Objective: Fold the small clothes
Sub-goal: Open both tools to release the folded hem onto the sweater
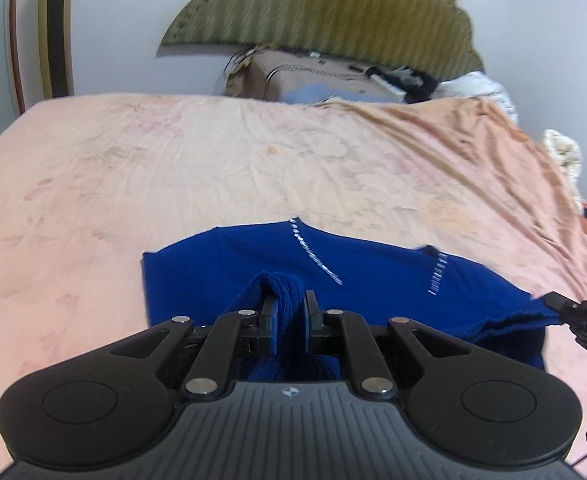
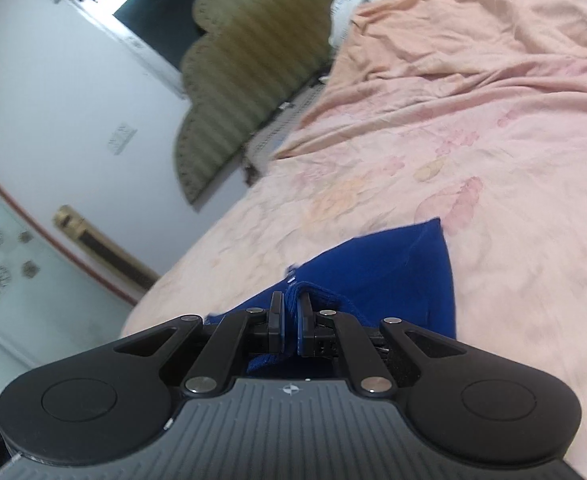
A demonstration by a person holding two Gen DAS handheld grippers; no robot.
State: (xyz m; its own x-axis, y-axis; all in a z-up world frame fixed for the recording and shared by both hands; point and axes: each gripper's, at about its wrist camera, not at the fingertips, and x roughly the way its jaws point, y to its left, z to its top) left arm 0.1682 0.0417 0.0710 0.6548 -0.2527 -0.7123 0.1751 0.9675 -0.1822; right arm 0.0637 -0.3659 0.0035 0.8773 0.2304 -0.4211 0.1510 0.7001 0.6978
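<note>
Blue knit sweater (image 1: 229, 264) lies near the bed's front edge on a peach floral bedsheet (image 1: 133, 168). Left gripper (image 1: 291, 320) and right gripper (image 2: 290, 322) each clamp a bunched fold of it. Thick knit could slip free or fold unevenly if the hands pull apart.

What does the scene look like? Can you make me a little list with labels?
garment: blue knit top with silver trim, partly lying on the bed
surface: pink floral bedsheet
left gripper: jaws shut on a bunched edge of the blue knit top
right gripper: jaws shut on another edge of it
behind: green striped headboard, pillow
</note>
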